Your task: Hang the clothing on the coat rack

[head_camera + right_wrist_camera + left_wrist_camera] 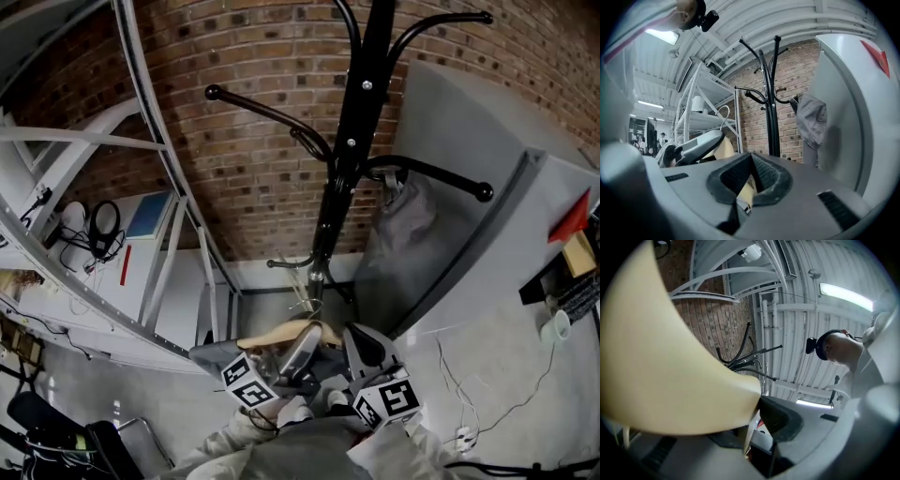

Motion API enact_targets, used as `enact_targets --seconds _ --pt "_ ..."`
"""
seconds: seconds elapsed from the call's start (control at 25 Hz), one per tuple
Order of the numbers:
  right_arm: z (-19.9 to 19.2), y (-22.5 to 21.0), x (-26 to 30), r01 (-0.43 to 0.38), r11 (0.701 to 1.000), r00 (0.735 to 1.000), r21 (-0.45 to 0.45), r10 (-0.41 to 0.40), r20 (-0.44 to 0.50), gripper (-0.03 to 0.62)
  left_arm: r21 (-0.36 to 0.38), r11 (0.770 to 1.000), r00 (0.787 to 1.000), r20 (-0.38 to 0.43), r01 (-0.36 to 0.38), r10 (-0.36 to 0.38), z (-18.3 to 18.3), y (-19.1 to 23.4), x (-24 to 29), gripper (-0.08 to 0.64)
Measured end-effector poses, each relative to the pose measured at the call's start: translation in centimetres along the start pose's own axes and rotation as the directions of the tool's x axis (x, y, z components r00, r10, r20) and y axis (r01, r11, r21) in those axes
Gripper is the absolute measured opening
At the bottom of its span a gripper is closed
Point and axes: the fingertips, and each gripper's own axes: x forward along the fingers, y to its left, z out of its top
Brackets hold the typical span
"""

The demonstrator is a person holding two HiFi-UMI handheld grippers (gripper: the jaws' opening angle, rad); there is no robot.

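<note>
Behind the black rack stood a brick wall; a grey garment hung on one right arm of the rack. Low in the head view, the left gripper and the right gripper both held the hanger, with the clothing under it. Left fingers were wide around its thick shoulder, right fingers narrow on a thin edge. I judge the hanger should rise level, turned toward the free arm. Only the right gripper view showed the hook; only the head view showed both grippers together.
</note>
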Motion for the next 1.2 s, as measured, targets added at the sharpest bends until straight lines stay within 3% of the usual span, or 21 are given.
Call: enact_targets --seconds 0.32,0.68,1.2 --pt "-0.6 -1.9 -2.6 0.063 0.998 0.998 0.009 -0.063 -0.01 0.025 -0.041 0.999 1.0 -0.003 0.011 -0.011 -1.8 -0.5 0.7 0.101" --pt "0.9 -2.3 -2.7 0.01 1.0 1.0 -0.019 -0.01 0.017 0.025 -0.036 0.999 0.999 0.039 -0.006 0.007 -1.4 -1.0 1.2 0.101" --pt "1.0 -3.3 -2.8 0.015 1.0 1.0 -0.011 -0.014 0.028 0.025 0.008 1.0 1.0 0.011 0.007 -0.007 -1.2 -1.0 2.9 0.101"
